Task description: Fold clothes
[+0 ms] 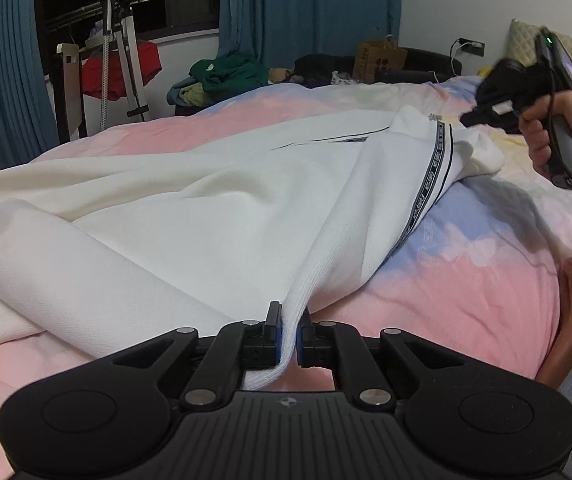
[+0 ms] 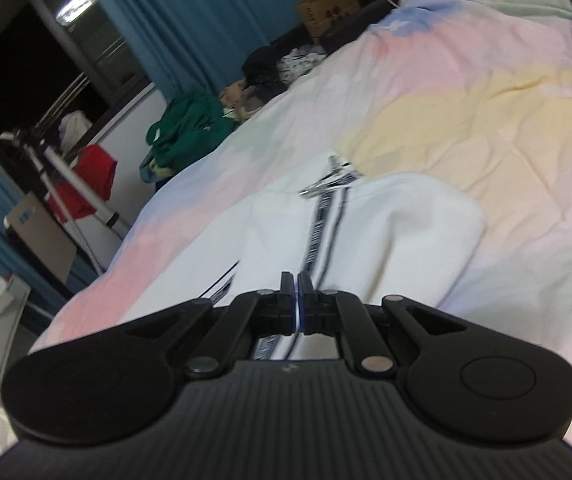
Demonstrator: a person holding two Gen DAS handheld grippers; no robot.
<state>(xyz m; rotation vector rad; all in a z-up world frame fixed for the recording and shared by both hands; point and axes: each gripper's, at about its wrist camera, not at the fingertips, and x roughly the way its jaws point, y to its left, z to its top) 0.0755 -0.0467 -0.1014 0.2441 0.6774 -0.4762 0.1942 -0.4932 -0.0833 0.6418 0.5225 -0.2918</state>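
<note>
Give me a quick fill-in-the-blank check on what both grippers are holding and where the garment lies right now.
1. The left gripper has its jaws shut on the ribbed edge of the ____ garment.
2. The garment lies on a pastel bedspread whose largest patches near that gripper are ____.
3. The right gripper is shut on fabric beside the garment's dark patterned ____.

Missing words: white; pink; stripe

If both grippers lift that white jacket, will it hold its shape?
Probably not. The white jacket already drapes in soft folds from the left gripper, so it looks floppy. Its free parts would likely sag. The right gripper pinches only a thin edge, which might slip.
</note>
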